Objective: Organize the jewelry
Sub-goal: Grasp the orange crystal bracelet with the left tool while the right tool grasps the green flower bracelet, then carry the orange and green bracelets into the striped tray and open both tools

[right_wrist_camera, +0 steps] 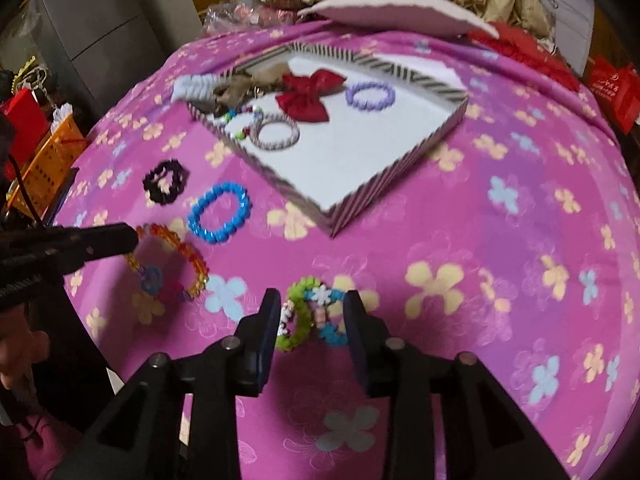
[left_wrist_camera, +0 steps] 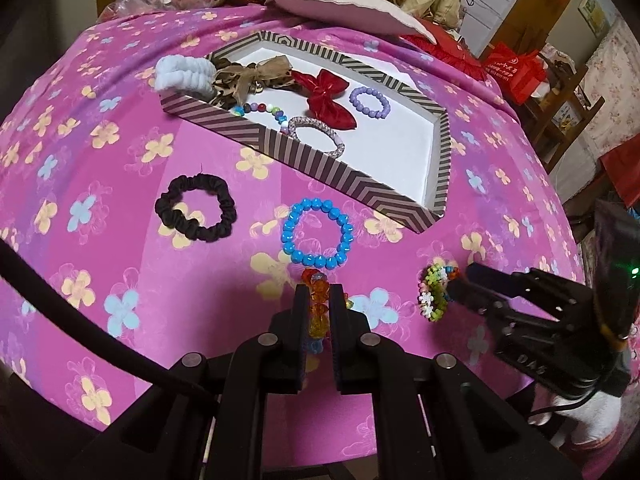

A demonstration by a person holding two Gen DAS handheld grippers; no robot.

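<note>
My left gripper (left_wrist_camera: pixel 319 294) is shut on an orange crystal bracelet (left_wrist_camera: pixel 318 300), seen as a ring in the right wrist view (right_wrist_camera: pixel 188 260). My right gripper (right_wrist_camera: pixel 312 300) is open around a green and white flower-bead bracelet (right_wrist_camera: pixel 310 314), which also shows in the left wrist view (left_wrist_camera: pixel 434 292). A blue bead bracelet (left_wrist_camera: pixel 318 234) and a black scrunchie (left_wrist_camera: pixel 196 208) lie on the pink cloth. The striped tray (left_wrist_camera: pixel 332 168) holds a red bow (left_wrist_camera: pixel 328 96), a purple bracelet (left_wrist_camera: pixel 369 102), a silver bangle (left_wrist_camera: pixel 316 136), a multicolour bracelet and brown bows.
A white fluffy scrunchie (left_wrist_camera: pixel 184 74) hangs on the tray's far left corner. A pale cushion (left_wrist_camera: pixel 344 8) and bedding lie behind the tray. An orange basket (right_wrist_camera: pixel 48 160) stands at the left, red bags (left_wrist_camera: pixel 516 68) at the right.
</note>
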